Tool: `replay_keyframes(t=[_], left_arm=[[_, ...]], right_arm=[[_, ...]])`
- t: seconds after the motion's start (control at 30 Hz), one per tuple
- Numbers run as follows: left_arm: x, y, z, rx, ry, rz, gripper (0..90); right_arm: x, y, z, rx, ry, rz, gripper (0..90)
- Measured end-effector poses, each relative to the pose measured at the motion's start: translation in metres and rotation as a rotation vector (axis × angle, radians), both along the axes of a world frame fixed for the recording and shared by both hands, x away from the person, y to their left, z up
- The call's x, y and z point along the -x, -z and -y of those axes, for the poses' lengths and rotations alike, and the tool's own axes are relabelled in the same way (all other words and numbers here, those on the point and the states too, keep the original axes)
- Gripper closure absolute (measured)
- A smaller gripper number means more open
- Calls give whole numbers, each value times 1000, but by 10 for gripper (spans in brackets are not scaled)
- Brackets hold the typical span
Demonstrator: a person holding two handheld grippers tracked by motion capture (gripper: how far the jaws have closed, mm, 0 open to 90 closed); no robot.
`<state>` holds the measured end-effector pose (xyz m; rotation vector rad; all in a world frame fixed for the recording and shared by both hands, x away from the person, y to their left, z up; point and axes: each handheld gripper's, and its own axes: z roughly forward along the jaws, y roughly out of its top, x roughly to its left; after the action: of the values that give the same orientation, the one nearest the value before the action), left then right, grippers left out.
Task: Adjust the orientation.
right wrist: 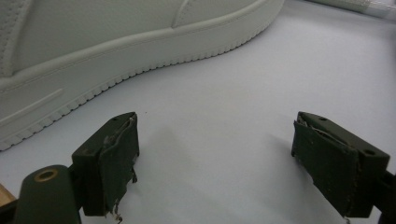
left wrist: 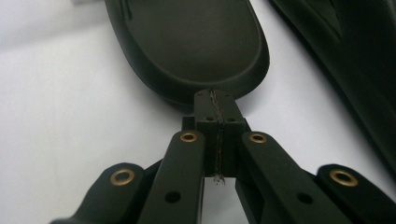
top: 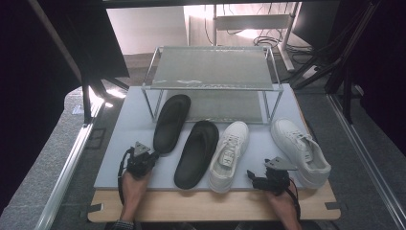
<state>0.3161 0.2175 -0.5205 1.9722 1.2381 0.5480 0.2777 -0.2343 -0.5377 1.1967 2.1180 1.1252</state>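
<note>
Grey mat [top: 124,143] bears a matte black slipper [top: 171,123], seemingly smooth-soled.

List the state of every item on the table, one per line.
Left tongs: shut, empty, tips at the heel of the left black sandal.
Right tongs: open, empty, beside the right white sneaker.
Left black sandal: flat, toe under the rack.
Right black sandal: flat on the mat.
Left white sneaker: upright, laced.
Right white sneaker: upright, laced.
Rack: both shelves bare.
</note>
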Motion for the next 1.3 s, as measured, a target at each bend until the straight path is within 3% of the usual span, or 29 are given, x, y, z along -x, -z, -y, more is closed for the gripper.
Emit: replay_keyframes(t=[0.27, 0.67, 1.0, 1.13, 1.3], left_arm=[[-14, -7, 11, -11, 7, 31, 897], [-16, -4, 17, -20, 32, 19, 897], [-36, -10, 29, -26, 14, 65, 896], [-46, -15, 36, -62, 16, 86, 896], [-58, -15, 39, -70, 9, 78, 896]], right_arm=[[0, 0, 0, 0, 0, 0, 154], [0, 0, 0, -1, 0, 0, 154], [0, 0, 0, -1, 0, 0, 154], [0, 0, 0, -1, -1, 0, 154], [0, 0, 0, -2, -1, -1, 154]])
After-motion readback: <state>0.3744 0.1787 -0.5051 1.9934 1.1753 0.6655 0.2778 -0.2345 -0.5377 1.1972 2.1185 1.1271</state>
